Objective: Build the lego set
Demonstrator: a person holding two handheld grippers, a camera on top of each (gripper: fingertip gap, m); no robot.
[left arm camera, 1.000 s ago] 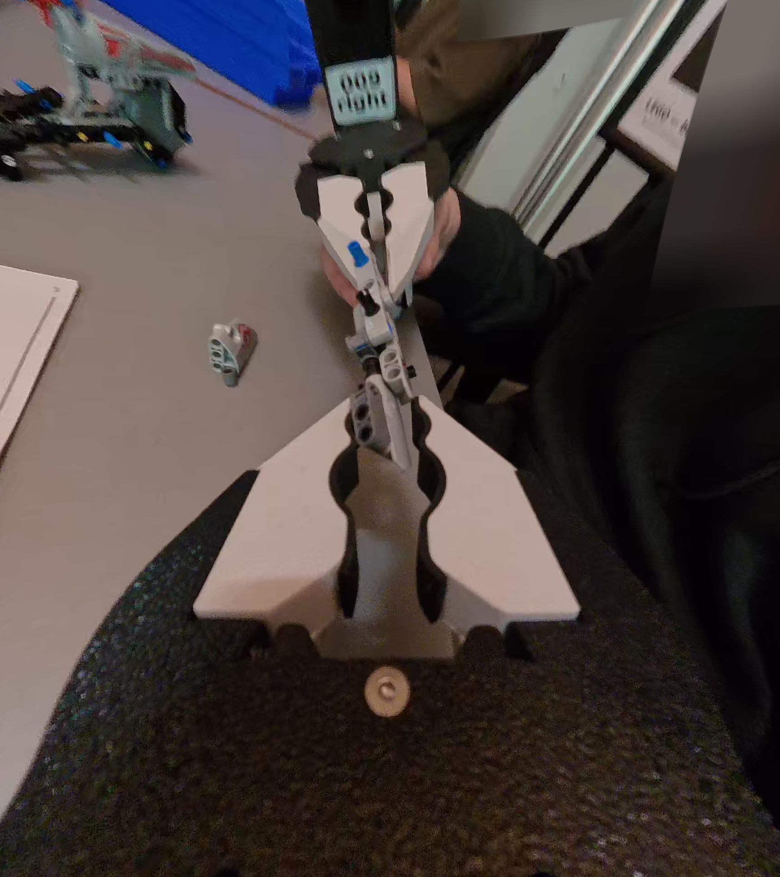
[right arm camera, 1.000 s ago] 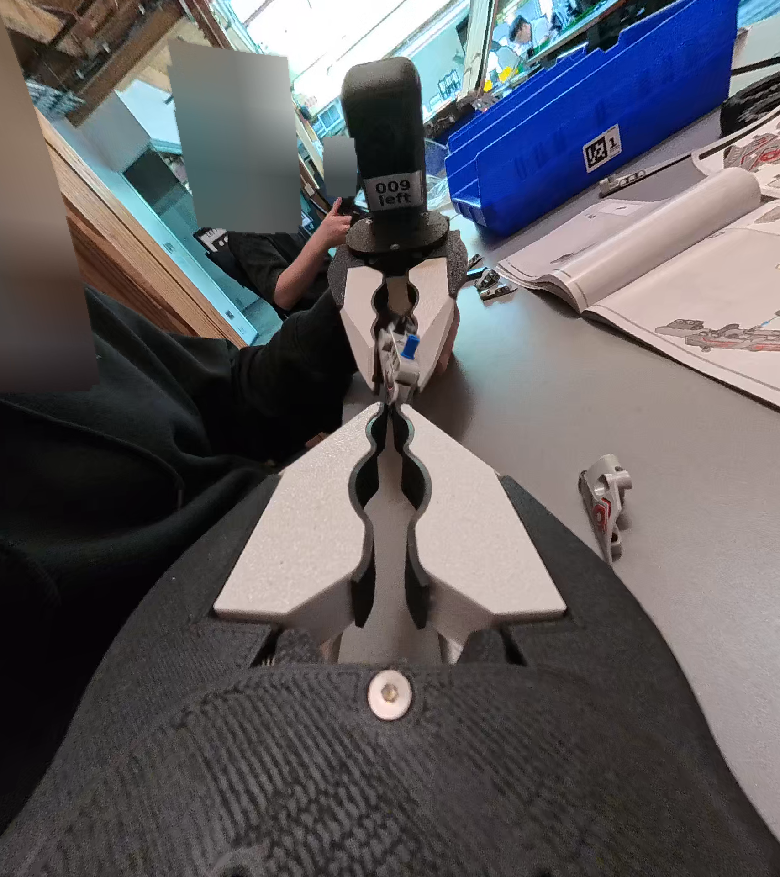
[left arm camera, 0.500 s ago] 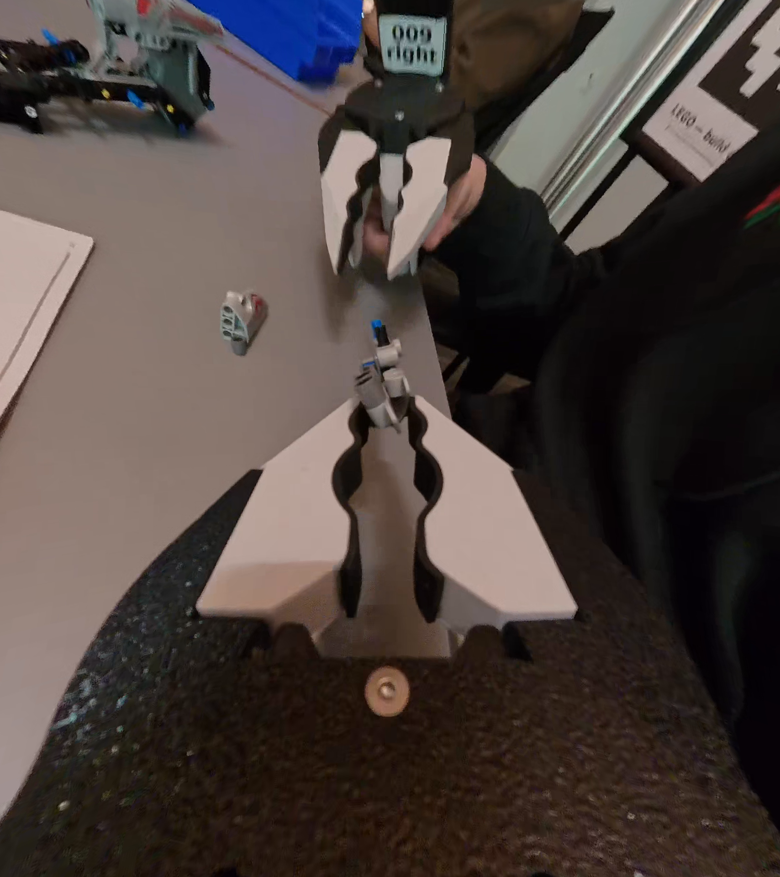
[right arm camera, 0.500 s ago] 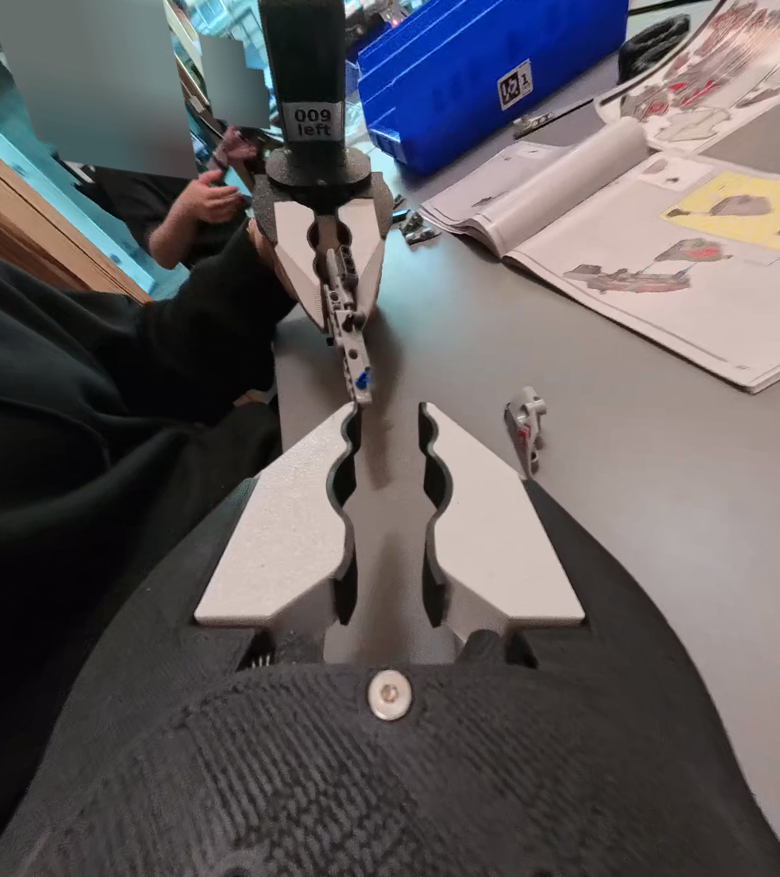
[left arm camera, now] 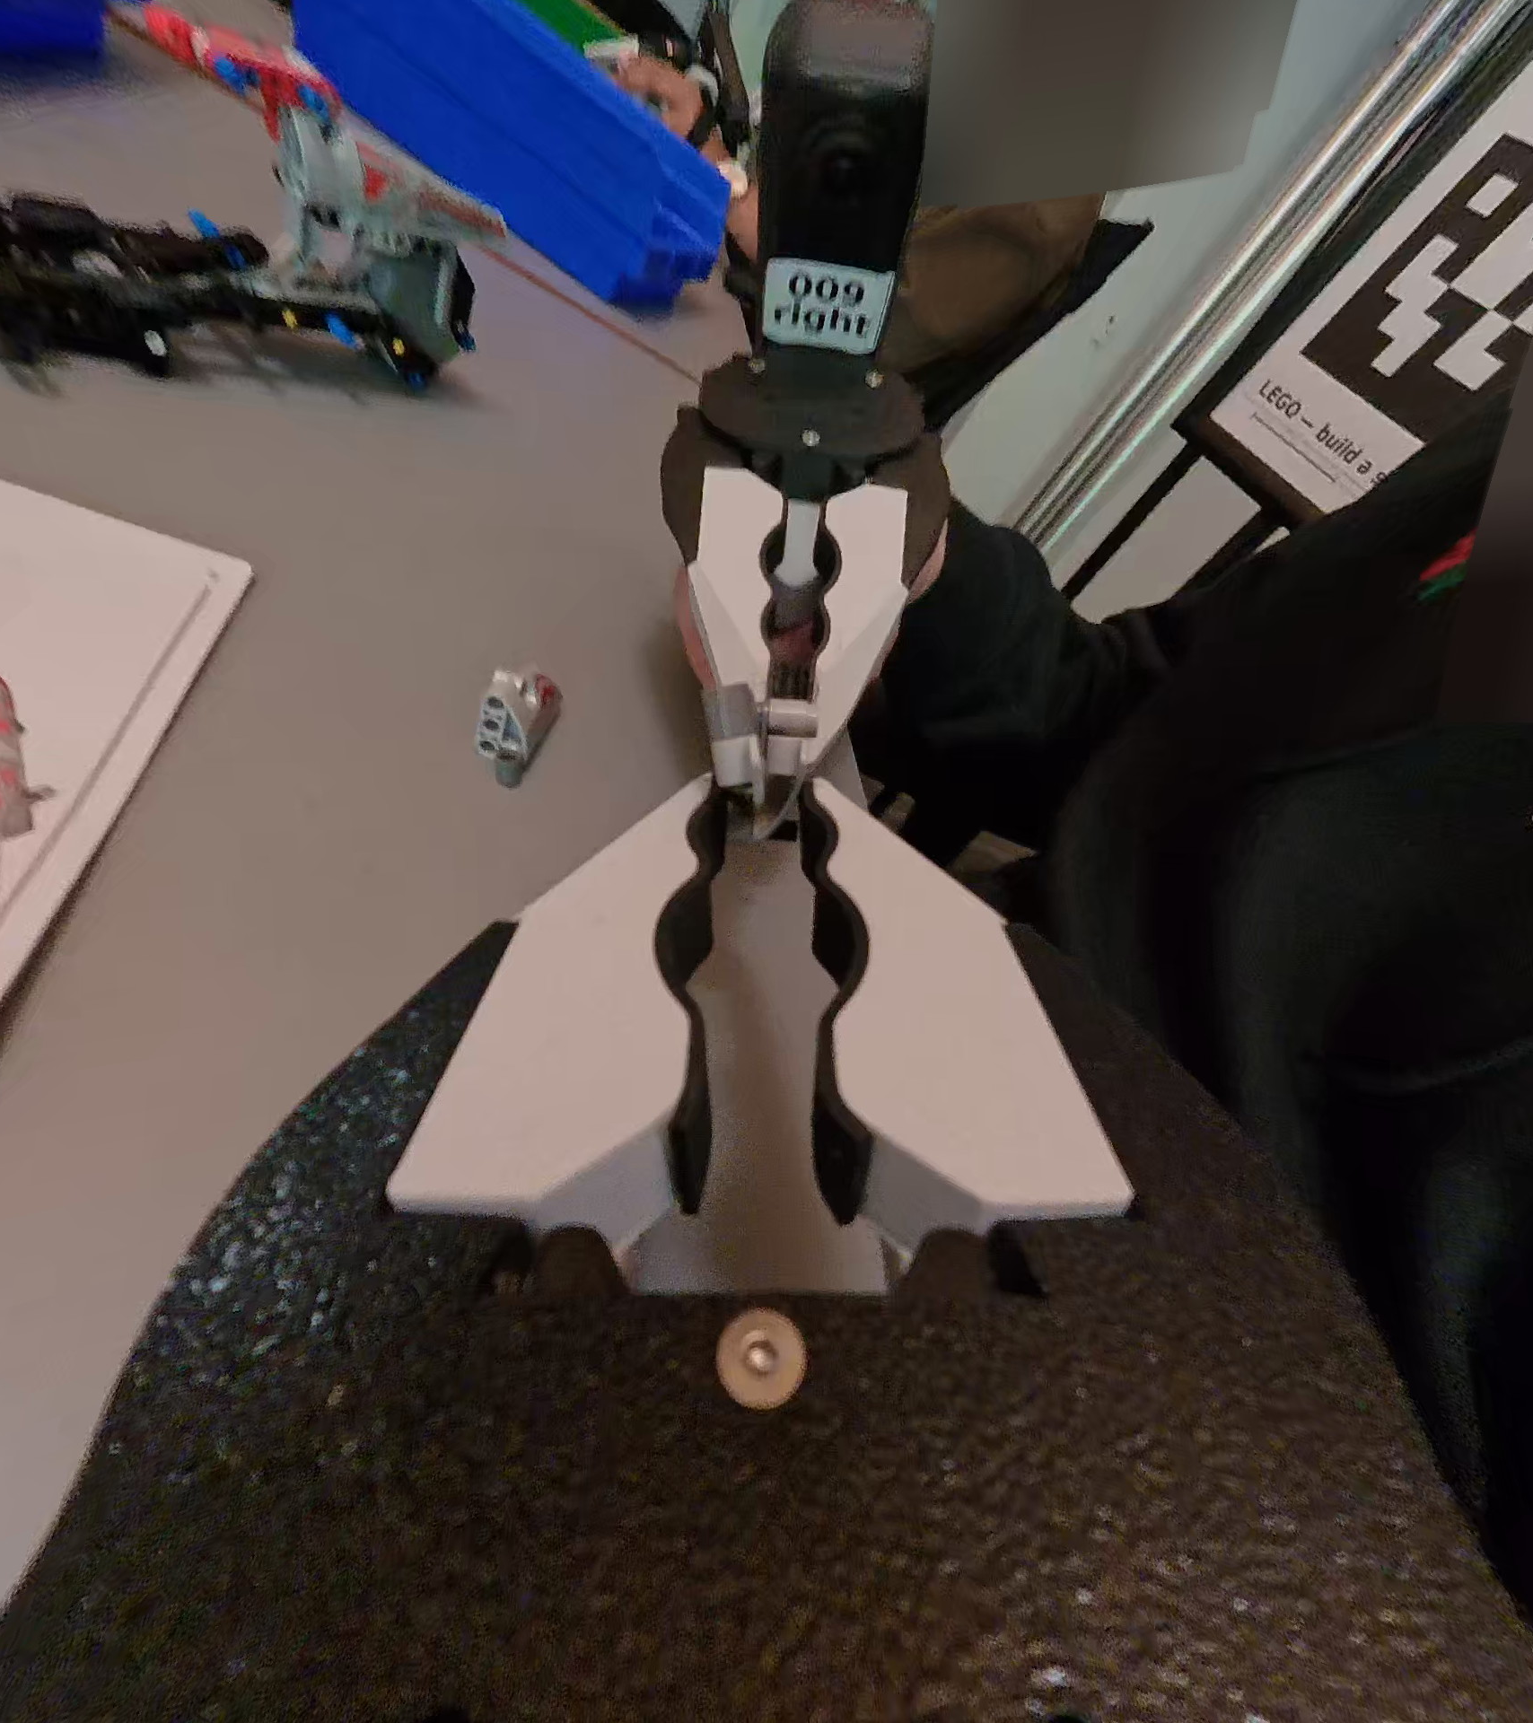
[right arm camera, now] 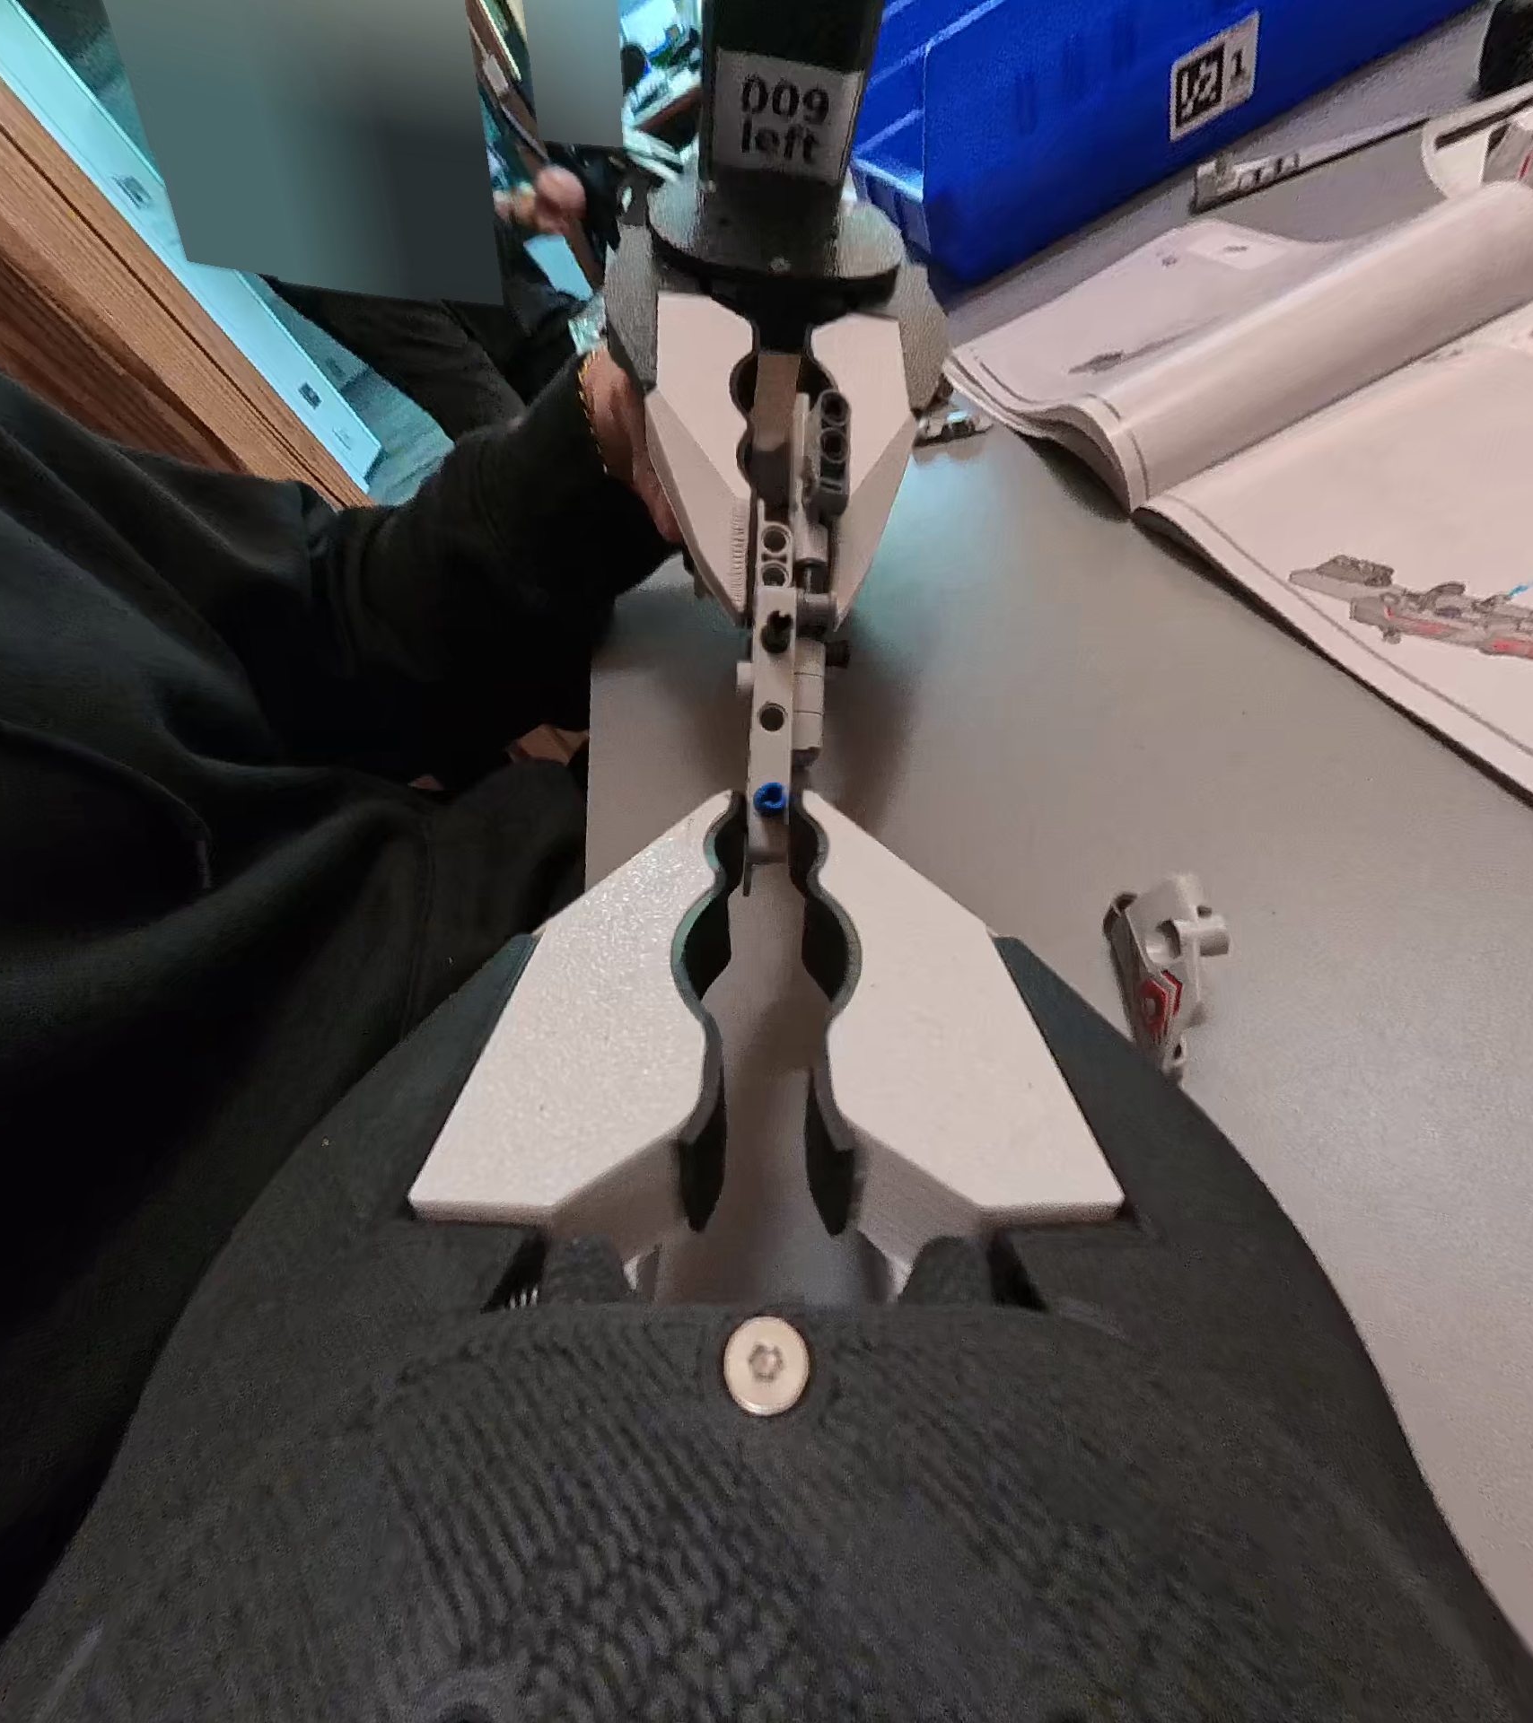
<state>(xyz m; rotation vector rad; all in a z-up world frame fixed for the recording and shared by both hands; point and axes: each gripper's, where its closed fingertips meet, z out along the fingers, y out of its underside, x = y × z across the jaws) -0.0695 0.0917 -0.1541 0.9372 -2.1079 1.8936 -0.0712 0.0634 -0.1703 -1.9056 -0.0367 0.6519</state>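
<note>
1. The left hand-held gripper (left arm camera: pixel 758 802) is pinching one end of a slim grey lego assembly (right arm camera: pixel 781 671), nearly closed.
2. The right hand-held gripper (right arm camera: pixel 767 820) is gripping the assembly's other end, by a blue pin (right arm camera: pixel 767 795).
3. A loose grey-and-red piece (right arm camera: pixel 1159 970) is lying on the worktop (left arm camera: pixel 352 839) beside the assembly.
4. White labels are showing on both handles; beyond, an open instruction booklet (right arm camera: pixel 1360 447) and a tagged blue bin (right arm camera: pixel 1117 112).

From my left wrist view the grey lego subassembly (left arm camera: pixel 755 746) is mostly buried between both sets of fingers (left arm camera: pixel 595 1026), so I can't make out its far end. The half-built model (left arm camera: pixel 213 270) at the back is smeared with blur. The instruction booklet (right arm camera: pixel 1360 485) runs off the right edge of my right wrist view, and the blue bin (right arm camera: pixel 1117 112) is cropped at the top
</note>
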